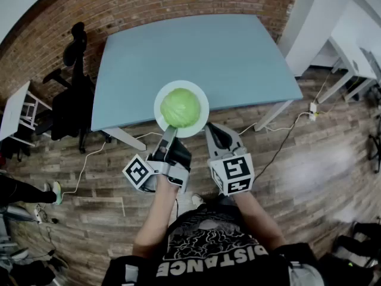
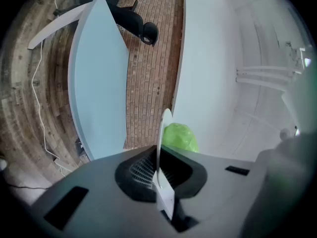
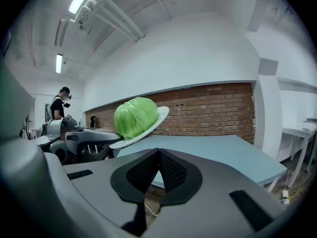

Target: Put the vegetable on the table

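Note:
A green cabbage (image 1: 180, 107) rests on a white plate (image 1: 200, 120) held in the air over the near edge of the light blue table (image 1: 196, 58). My left gripper (image 1: 168, 137) is shut on the plate's near rim. In the left gripper view the plate (image 2: 160, 148) shows edge-on between the jaws, with the cabbage (image 2: 181, 136) behind it. My right gripper (image 1: 215, 137) hangs just right of the plate, shut and holding nothing. From the right gripper view the cabbage (image 3: 134, 115) and tilted plate (image 3: 148, 127) are up to the left, with the left gripper (image 3: 81, 143) beneath them.
A black office chair (image 1: 70, 100) stands left of the table by the brick wall (image 1: 149, 5). White desks (image 1: 348, 58) are at the right, a small white one (image 1: 18, 109) at the far left. Cables (image 1: 280, 148) trail over the wooden floor. A person (image 3: 58, 103) stands far off.

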Action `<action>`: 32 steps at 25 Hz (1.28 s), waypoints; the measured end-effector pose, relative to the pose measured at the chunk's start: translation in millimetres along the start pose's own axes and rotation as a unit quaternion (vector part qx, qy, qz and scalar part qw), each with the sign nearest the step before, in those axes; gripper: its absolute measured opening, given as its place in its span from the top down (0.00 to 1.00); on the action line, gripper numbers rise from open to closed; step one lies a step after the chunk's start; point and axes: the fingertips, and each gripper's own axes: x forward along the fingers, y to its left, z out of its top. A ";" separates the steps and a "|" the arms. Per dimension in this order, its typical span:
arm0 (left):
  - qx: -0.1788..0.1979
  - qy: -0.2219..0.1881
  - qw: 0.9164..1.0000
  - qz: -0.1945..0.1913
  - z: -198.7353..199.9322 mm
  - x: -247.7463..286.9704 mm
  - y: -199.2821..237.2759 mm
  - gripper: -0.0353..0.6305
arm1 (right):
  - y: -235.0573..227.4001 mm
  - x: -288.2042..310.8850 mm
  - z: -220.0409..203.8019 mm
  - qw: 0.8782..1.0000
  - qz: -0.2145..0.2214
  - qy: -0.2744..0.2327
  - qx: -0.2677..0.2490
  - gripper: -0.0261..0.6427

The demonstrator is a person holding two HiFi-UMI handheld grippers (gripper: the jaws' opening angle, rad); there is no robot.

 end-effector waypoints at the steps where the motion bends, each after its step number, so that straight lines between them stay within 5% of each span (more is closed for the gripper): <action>1: -0.002 0.001 1.000 0.000 0.4 -2.3 0.0 0.93 | 2.2 -0.9 -1.2 1.000 -0.001 0.000 0.000 0.95; 25: -0.018 -0.002 1.000 0.004 36.0 -23.8 6.8 0.93 | 29.5 21.5 -6.9 1.000 -0.022 0.013 -0.014 0.95; 32: -0.018 -0.004 1.000 0.009 38.9 -5.4 15.6 0.93 | 17.2 37.3 -20.1 0.998 0.001 0.063 0.010 0.95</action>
